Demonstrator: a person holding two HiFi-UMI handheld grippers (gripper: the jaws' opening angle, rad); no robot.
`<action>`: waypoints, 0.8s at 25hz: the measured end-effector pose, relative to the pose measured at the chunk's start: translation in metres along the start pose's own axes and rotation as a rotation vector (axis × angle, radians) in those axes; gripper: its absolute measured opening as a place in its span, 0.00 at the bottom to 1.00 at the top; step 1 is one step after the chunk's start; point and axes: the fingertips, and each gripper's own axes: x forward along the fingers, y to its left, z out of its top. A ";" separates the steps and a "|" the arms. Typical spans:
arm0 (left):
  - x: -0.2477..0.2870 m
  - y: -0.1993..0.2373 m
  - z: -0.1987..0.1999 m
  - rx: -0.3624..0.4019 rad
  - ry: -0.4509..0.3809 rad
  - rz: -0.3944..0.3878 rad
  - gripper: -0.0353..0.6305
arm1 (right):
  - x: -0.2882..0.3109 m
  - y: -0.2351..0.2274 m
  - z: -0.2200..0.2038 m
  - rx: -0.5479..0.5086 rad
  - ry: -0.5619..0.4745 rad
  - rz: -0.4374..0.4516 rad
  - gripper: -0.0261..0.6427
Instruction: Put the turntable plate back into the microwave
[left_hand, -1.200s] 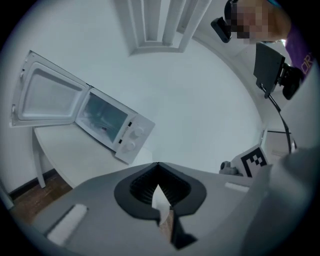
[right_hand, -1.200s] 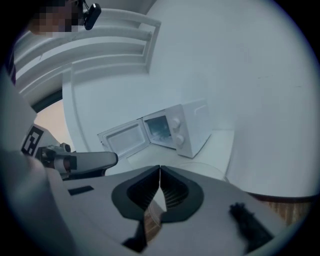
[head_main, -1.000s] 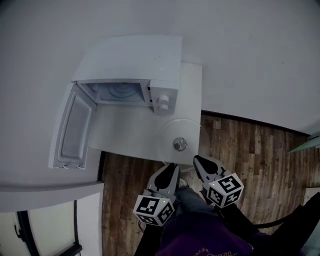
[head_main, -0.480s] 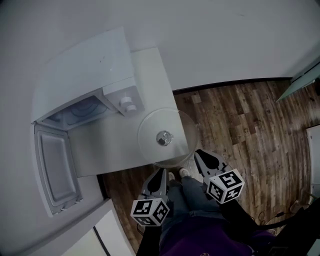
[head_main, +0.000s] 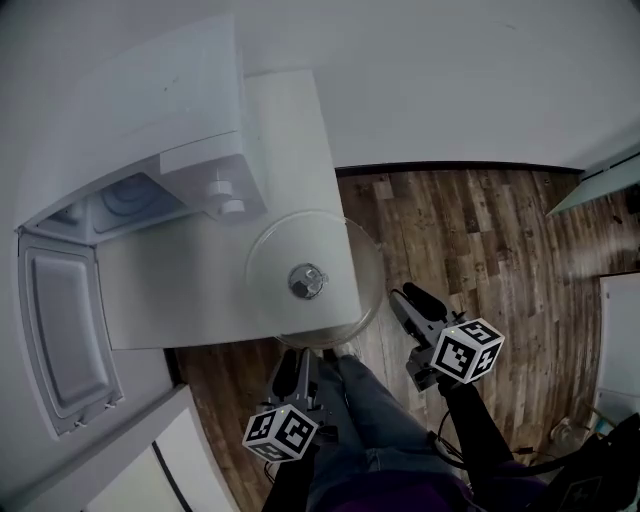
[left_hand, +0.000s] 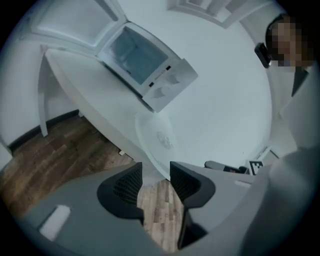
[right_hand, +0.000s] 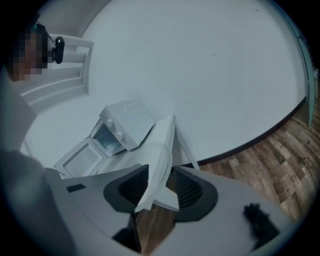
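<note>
1 turntable plate (head_main: 282, 262) lies near 1 microwave (head_main: 150, 120).

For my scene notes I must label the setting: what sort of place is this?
Probably a plain room, perhaps a makeshift kitchen corner: a white microwave oven with its door open stands on a white table, over dark wooden plank flooring.

Dim, flat, grey-blue light with only soft shadows. The left gripper view and right gripper view bulge strongly, darkening to black at their round edges (the head view curves too).
</note>
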 end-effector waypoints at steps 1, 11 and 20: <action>0.004 0.001 -0.003 -0.051 -0.011 -0.003 0.29 | 0.004 -0.003 -0.004 0.018 0.016 0.017 0.26; 0.034 -0.007 -0.009 -0.368 -0.172 -0.047 0.30 | 0.029 0.008 -0.043 0.185 0.124 0.210 0.29; 0.043 -0.006 -0.010 -0.456 -0.252 -0.055 0.27 | 0.043 0.018 -0.044 0.274 0.125 0.268 0.28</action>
